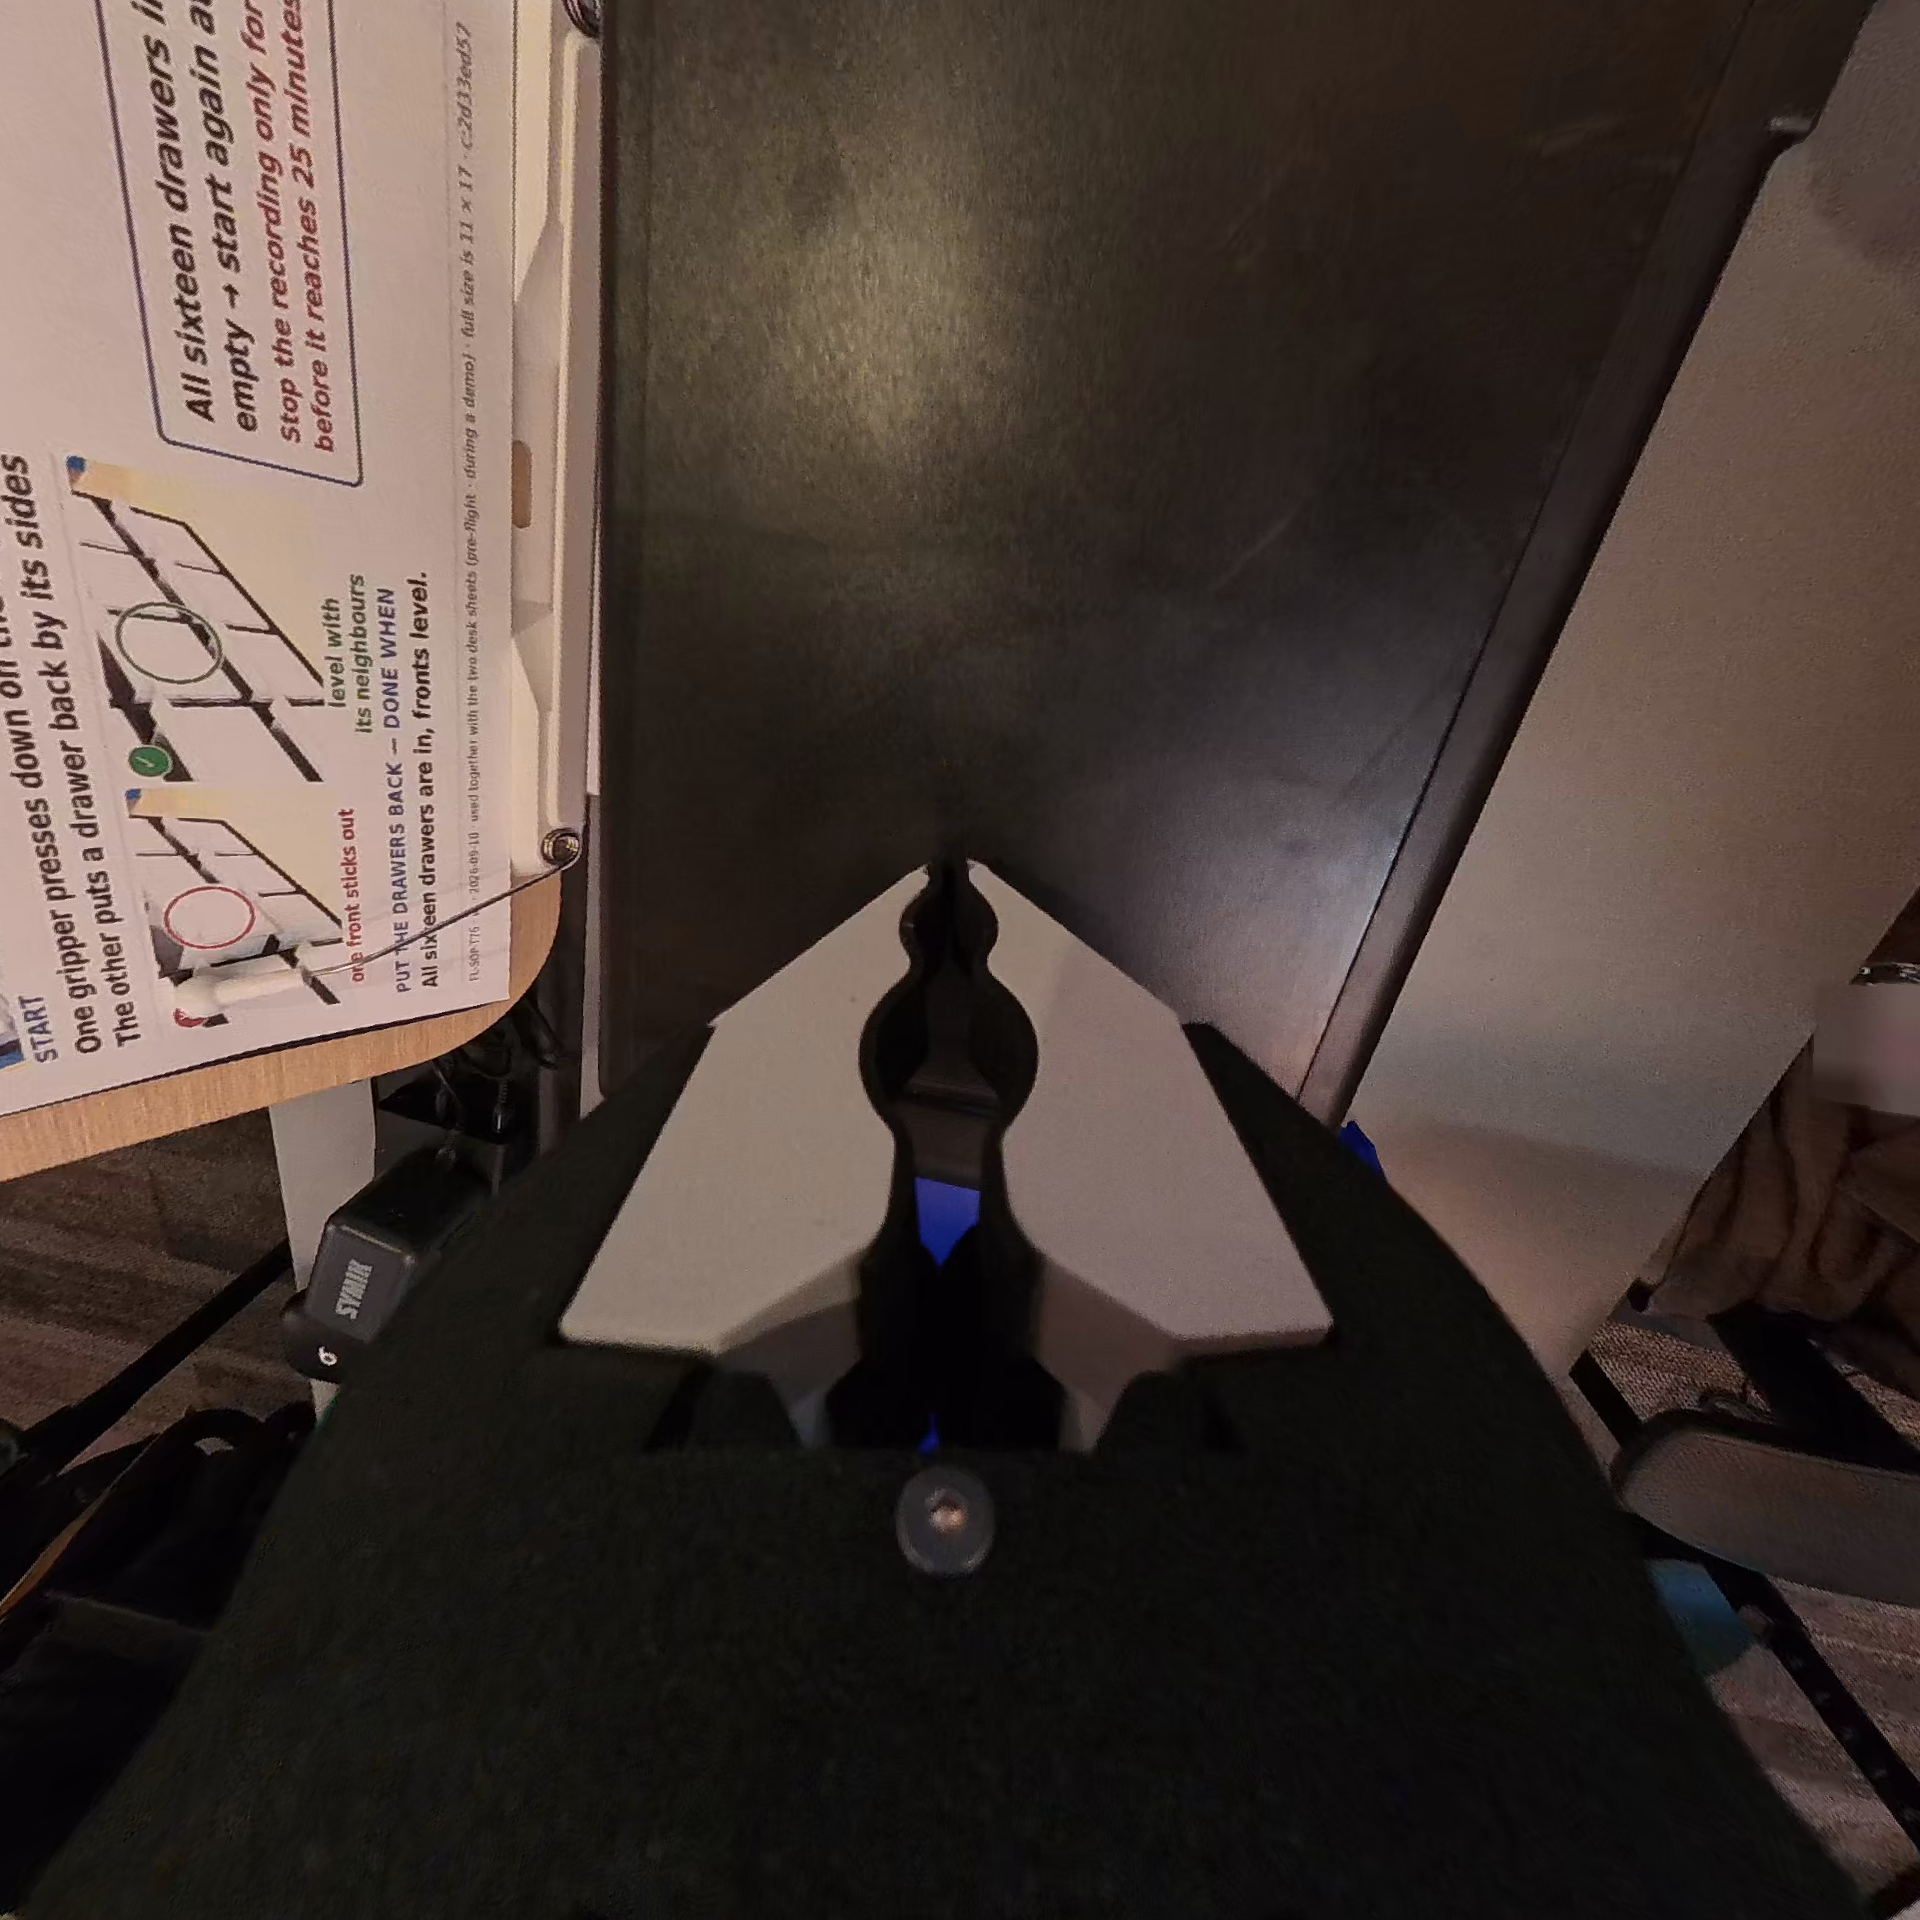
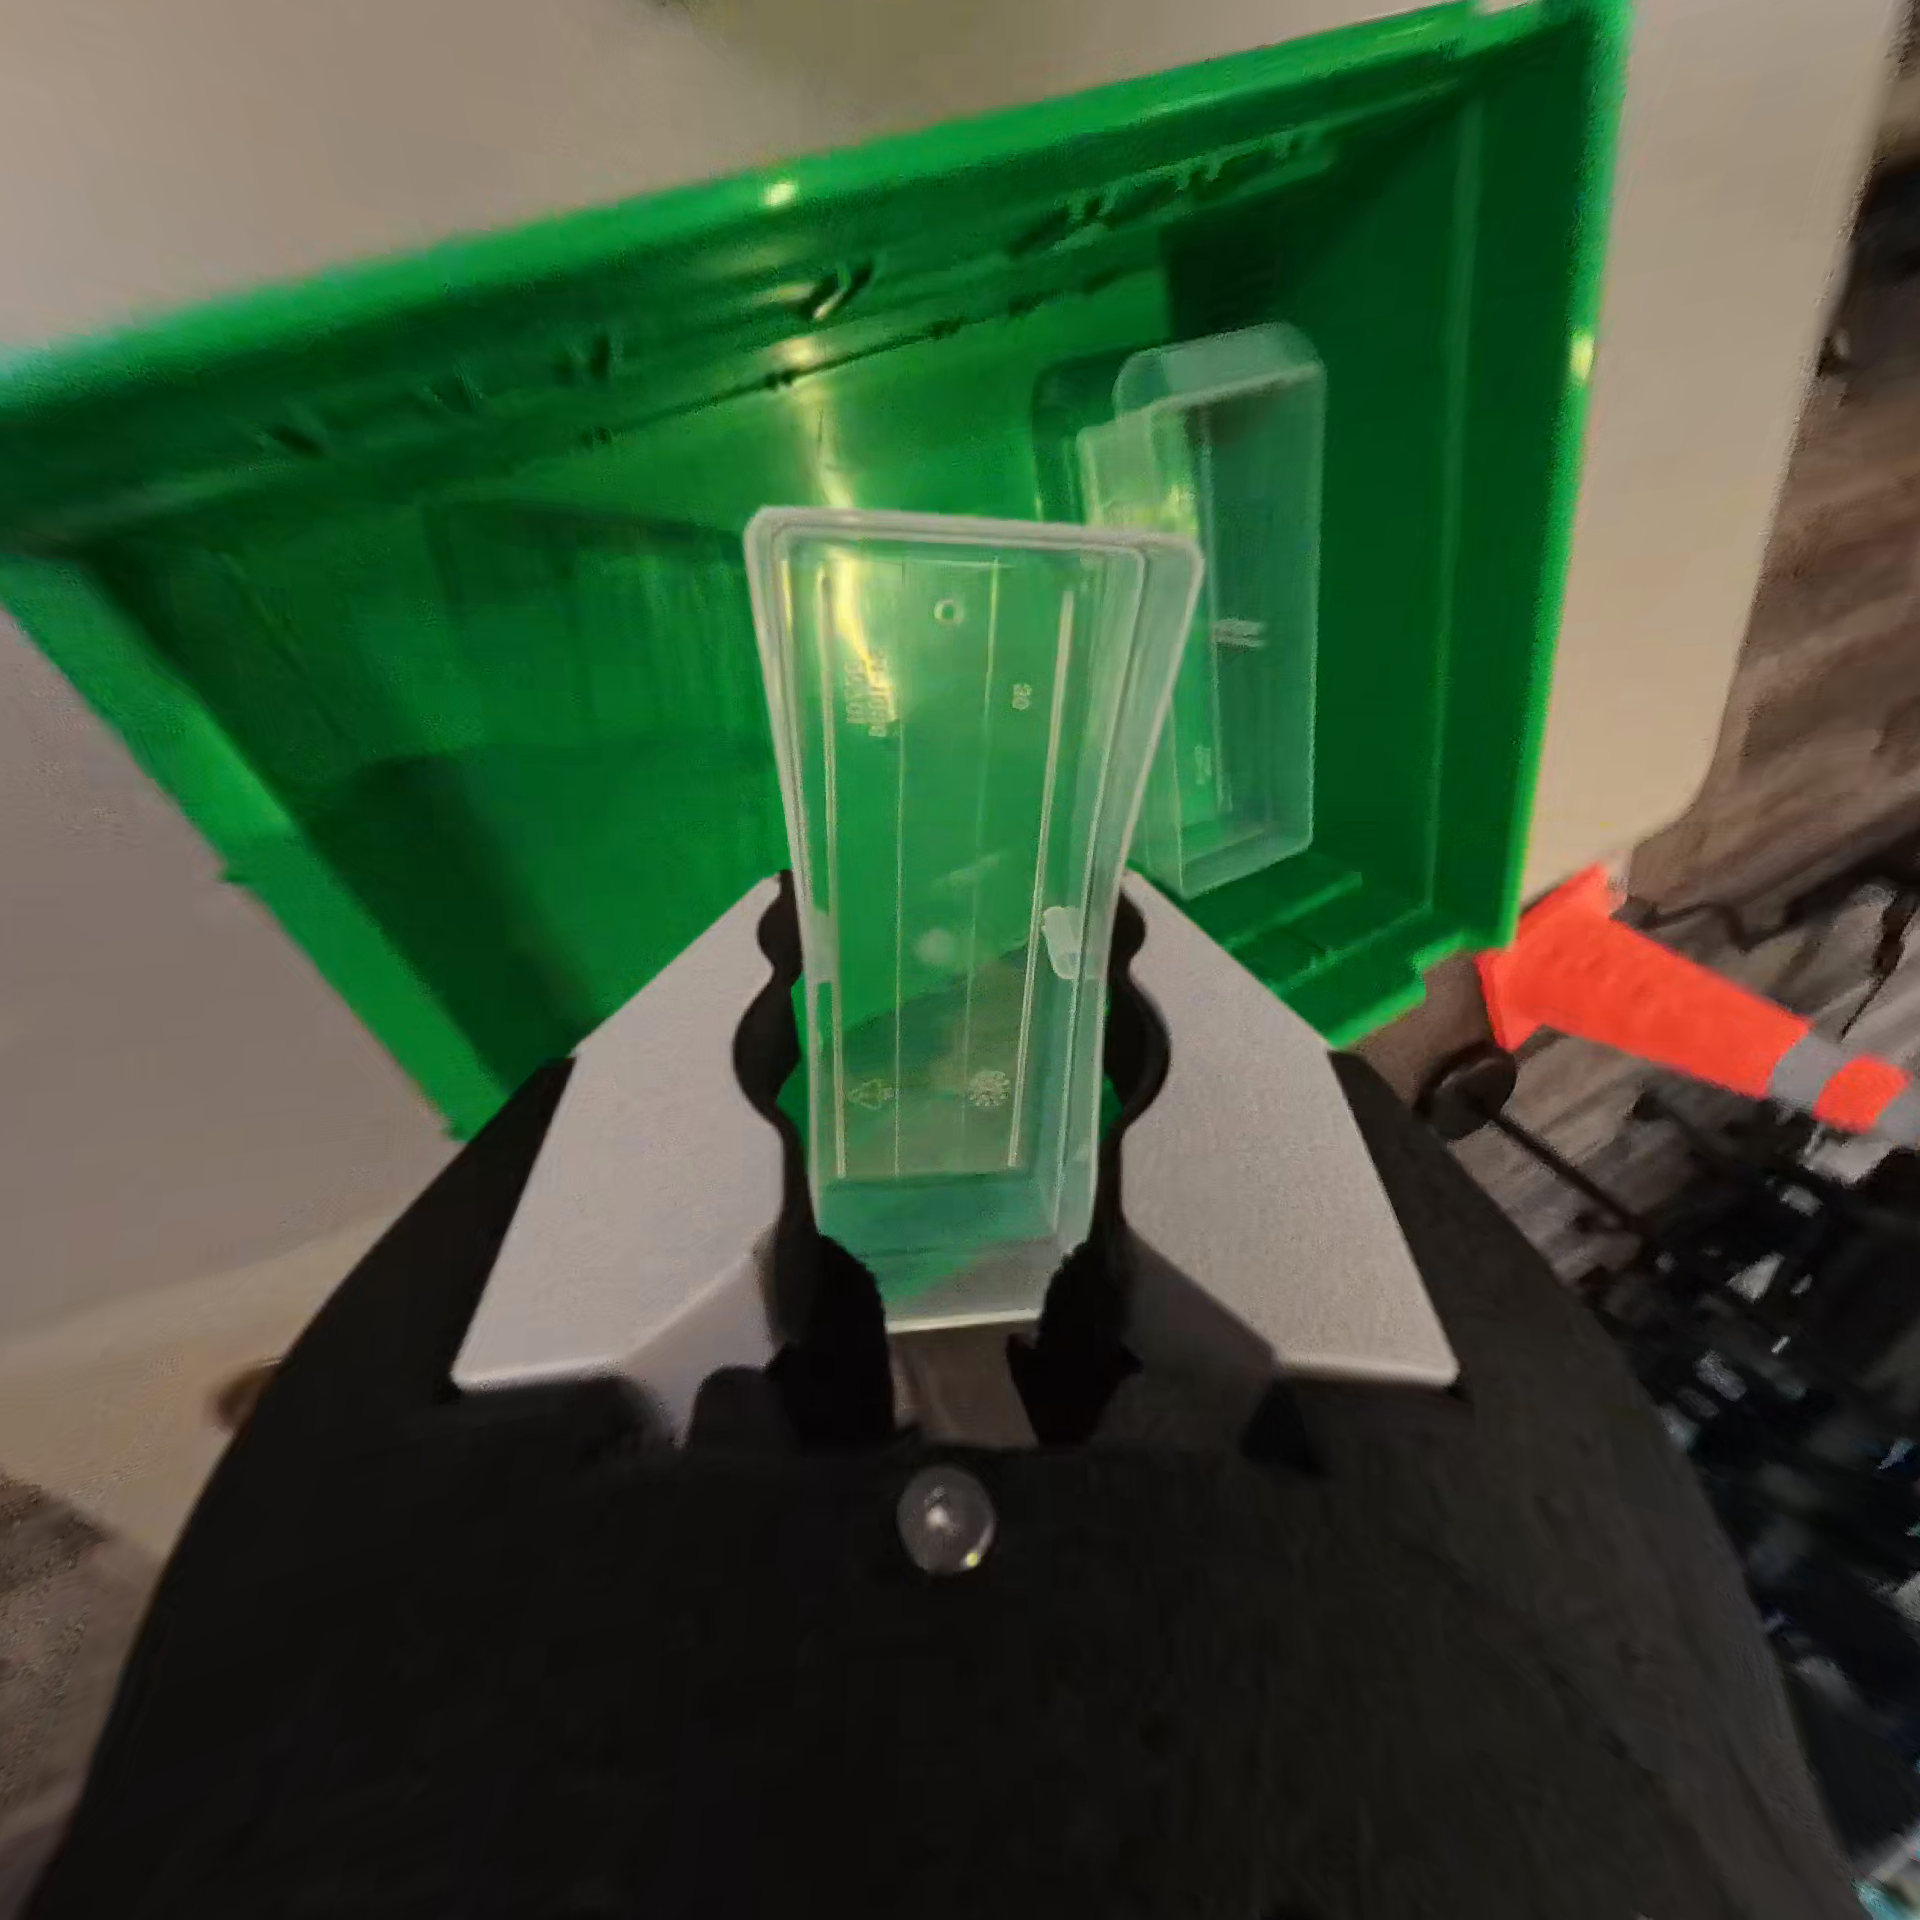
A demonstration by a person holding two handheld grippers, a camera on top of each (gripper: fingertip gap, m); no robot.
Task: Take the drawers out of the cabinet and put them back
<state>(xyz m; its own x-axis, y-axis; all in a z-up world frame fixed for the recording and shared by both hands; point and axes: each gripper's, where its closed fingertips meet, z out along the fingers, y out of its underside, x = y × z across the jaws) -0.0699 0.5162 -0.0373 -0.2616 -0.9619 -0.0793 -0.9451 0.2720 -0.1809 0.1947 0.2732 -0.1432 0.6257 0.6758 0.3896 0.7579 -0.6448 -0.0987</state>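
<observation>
Pale tabletop is filling the right wrist view's edges, bearing a green plastic bin. At frame centre the right gripper is clamping a clear plastic drawer by its sides, poised before the bin; another clear drawer is lying inside, upper right. Only the left wrist view is showing the left gripper, fingers together, touching a black cabinet surface, with a printed sheet upper left.
</observation>
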